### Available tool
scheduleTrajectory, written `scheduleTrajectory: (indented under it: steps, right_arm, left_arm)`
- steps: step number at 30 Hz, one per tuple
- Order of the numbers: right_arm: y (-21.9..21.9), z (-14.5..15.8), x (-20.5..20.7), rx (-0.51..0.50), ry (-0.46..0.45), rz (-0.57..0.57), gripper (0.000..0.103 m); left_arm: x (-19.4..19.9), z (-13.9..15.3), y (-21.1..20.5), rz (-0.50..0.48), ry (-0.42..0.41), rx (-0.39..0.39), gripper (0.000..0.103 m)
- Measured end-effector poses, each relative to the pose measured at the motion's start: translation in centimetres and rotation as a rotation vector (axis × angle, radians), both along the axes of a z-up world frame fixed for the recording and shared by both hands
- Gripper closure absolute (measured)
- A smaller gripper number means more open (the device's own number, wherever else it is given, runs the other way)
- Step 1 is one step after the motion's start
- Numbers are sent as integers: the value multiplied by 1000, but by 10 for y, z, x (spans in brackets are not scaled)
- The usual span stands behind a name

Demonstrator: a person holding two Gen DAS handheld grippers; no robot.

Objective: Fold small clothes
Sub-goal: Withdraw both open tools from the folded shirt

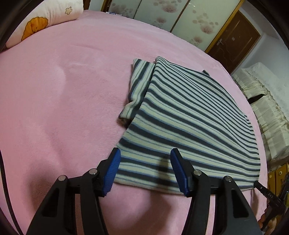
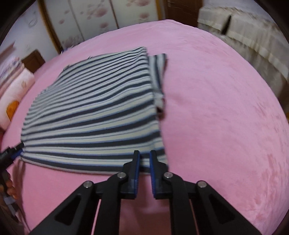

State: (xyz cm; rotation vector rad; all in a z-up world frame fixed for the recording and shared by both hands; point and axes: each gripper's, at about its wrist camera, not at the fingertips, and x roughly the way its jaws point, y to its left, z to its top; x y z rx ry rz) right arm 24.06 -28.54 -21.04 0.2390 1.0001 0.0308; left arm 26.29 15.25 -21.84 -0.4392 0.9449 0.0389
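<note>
A striped garment (image 1: 189, 112) in dark grey, cream and blue lies flat on the pink blanket (image 1: 63, 90), one sleeve (image 1: 139, 86) showing beside its left edge. My left gripper (image 1: 146, 151) is open, its blue pads wide apart over the near left corner of the hem. In the right wrist view the same garment (image 2: 94, 108) fills the left half, with a sleeve (image 2: 158, 72) along its right edge. My right gripper (image 2: 144, 152) sits at the near right corner of the hem, jaws narrowly apart with striped cloth showing flat in the gap.
A printed pillow (image 1: 45, 19) lies at the bed's far left. Floral wardrobe doors (image 1: 180, 16) and a brown door (image 1: 234, 43) stand behind. Cream-covered furniture (image 1: 267, 112) is beside the bed on the right. A hand (image 1: 269, 222) holds the other gripper at the frame's edge.
</note>
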Motion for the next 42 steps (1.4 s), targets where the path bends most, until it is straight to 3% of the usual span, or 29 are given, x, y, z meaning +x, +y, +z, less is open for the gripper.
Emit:
scheduleTrajectory:
  steps: [2,6,9,20,23,25,32,35,39,42]
  right_arm:
    - [-3,8,-6,31,-9,-18,95]
    - [-5,25,-22,92,-53,-61,91]
    - [5,33,-29,76,-75,-67,91]
    - [66,52,-61,46,-85,47,91]
    - [78,63,-73,36,-111,85,83]
    - [86,69,-79,18,-129,108,80]
    - [116,79,-87,-33,-169,191,80]
    - [127,77,-82,-28,-166,212,80]
    - [139,70,-69,-1,-137,237,80]
    - [146,70,-63,-7,-149,250,80]
  left_arm:
    - [-4,4,1,25,21,27,43]
    - [-19,15,12,44,20,-25,37]
    - [-39,26,12,49,18,-23,32]
    - [-92,62,-4,39,27,25,28]
    - [-100,74,-11,25,7,27,19]
    - [-104,80,-15,22,-11,10,18]
    - [-102,66,-21,3,-13,-119,18]
    - [-94,41,-21,12,-17,-237,18]
    - [-79,-7,-13,68,-3,-464,18]
    - [-73,-23,-9,109,-58,-527,18]
